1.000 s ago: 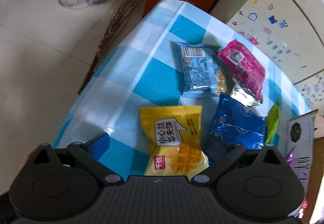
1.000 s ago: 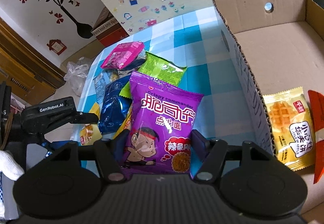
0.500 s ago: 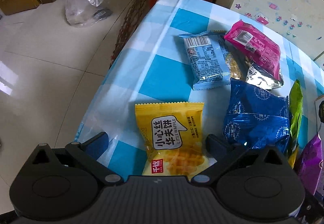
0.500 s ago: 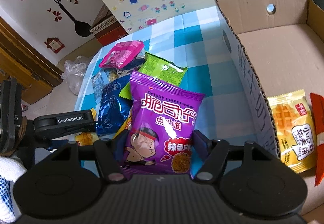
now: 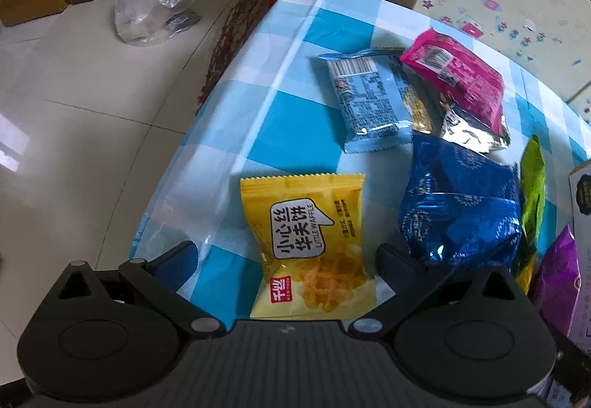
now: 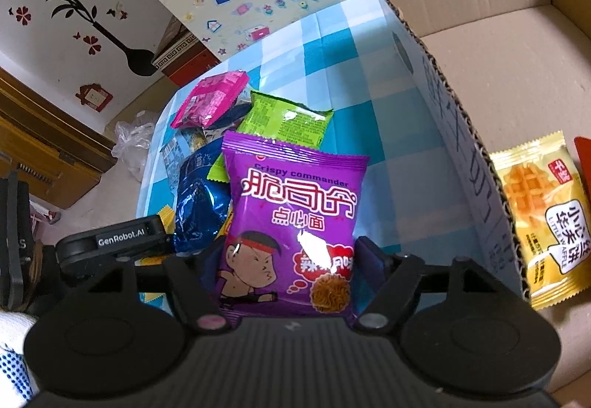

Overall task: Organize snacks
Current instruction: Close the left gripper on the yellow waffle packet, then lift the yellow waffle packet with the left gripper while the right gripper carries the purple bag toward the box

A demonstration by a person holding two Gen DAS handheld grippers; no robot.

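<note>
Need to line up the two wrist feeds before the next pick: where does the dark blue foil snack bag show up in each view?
Left wrist: the dark blue foil bag lies right of centre, beside the yellow waffle pack.
Right wrist: the same bag sits left of centre, partly behind the purple noodle pack.
Shared landmark: the pink packet, beyond the blue bag in both.

The tabletop (image 5: 236,134) is covered with a blue-and-white checked cloth. Directly on it are laid a yellow waffle packet (image 5: 310,245), a light blue packet (image 5: 365,105), a dark blue bag (image 5: 458,205) and a cardboard box (image 6: 436,75). A pink packet (image 5: 458,79) is propped partly on its neighbours, and a green packet (image 6: 284,120) lies beside them.
</note>
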